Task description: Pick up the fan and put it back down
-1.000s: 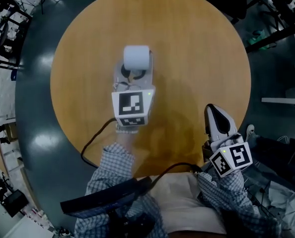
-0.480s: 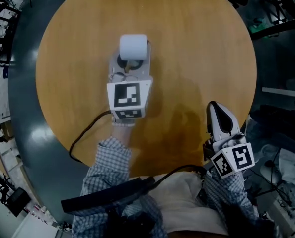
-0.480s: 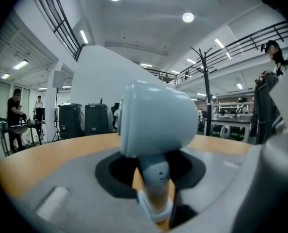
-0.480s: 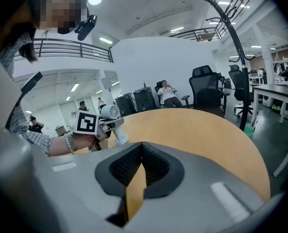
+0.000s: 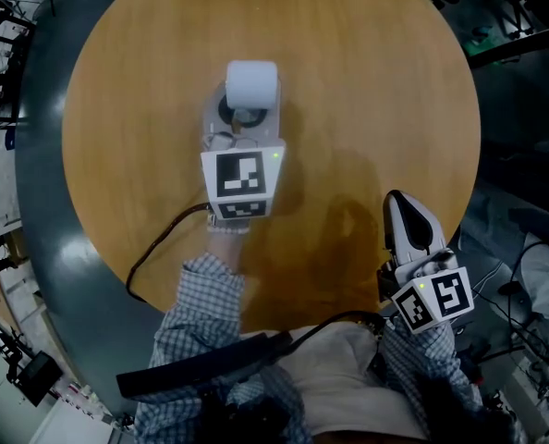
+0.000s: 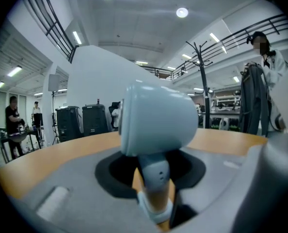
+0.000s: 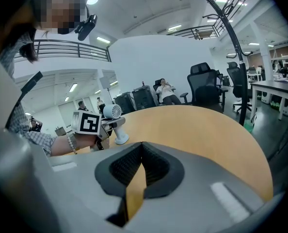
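Observation:
A small white fan (image 5: 251, 86) with a round head stands upright on its stem, left of the middle of the round wooden table (image 5: 367, 81). My left gripper (image 5: 242, 118) is shut on the stem; in the left gripper view the stem (image 6: 152, 178) sits between the dark pads, under the head (image 6: 156, 123). In the right gripper view the fan's foot (image 7: 119, 140) looks to rest on the tabletop, with the left gripper (image 7: 105, 130) beside it. My right gripper (image 5: 402, 202) hangs over the table's near right edge with its jaws together and nothing in them (image 7: 141, 147).
A black cable (image 5: 159, 248) runs from the left gripper over the table's near edge. Dark floor surrounds the table. Office chairs (image 7: 204, 89), a coat stand (image 7: 231, 38) and several people far off stand around the room.
The left gripper has sunk a little toward the table with the fan still in its jaws. The right gripper has dropped slightly and stays at the near right edge.

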`<state>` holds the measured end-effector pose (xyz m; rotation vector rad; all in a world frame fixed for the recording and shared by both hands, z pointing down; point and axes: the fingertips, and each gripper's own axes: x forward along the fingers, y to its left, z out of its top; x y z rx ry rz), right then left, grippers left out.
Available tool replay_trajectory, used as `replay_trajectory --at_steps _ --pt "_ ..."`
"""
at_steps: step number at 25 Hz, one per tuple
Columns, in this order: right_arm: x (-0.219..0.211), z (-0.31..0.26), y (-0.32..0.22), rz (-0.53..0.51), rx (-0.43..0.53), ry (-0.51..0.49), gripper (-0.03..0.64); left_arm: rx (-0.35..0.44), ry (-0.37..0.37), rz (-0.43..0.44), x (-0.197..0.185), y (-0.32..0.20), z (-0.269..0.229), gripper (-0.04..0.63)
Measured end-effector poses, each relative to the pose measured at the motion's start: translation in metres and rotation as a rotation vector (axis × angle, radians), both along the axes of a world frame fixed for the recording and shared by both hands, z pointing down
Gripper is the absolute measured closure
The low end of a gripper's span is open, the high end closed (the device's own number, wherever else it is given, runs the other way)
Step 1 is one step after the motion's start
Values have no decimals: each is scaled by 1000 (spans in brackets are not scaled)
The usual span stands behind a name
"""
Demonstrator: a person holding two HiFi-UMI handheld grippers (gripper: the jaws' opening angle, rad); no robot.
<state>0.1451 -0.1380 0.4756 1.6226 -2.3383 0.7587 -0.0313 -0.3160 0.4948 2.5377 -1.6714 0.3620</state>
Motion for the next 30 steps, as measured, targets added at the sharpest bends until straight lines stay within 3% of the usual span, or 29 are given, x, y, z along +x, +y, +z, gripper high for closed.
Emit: replay_trajectory --at_steps 9,13,17,30 --pt "-2 1 6 -1 6 20 614 27 -39 16 4 -1 2 439" --pt "-1 1 9 1 3 19 614 33 -51 23 5 -1 2 402" --pt "-2 3 11 0 1 17 614 8 -69 34 8 6 12 377" --pt "-15 -8 23 -44 18 12 614 -54 -56 15 -11 53 12 398"
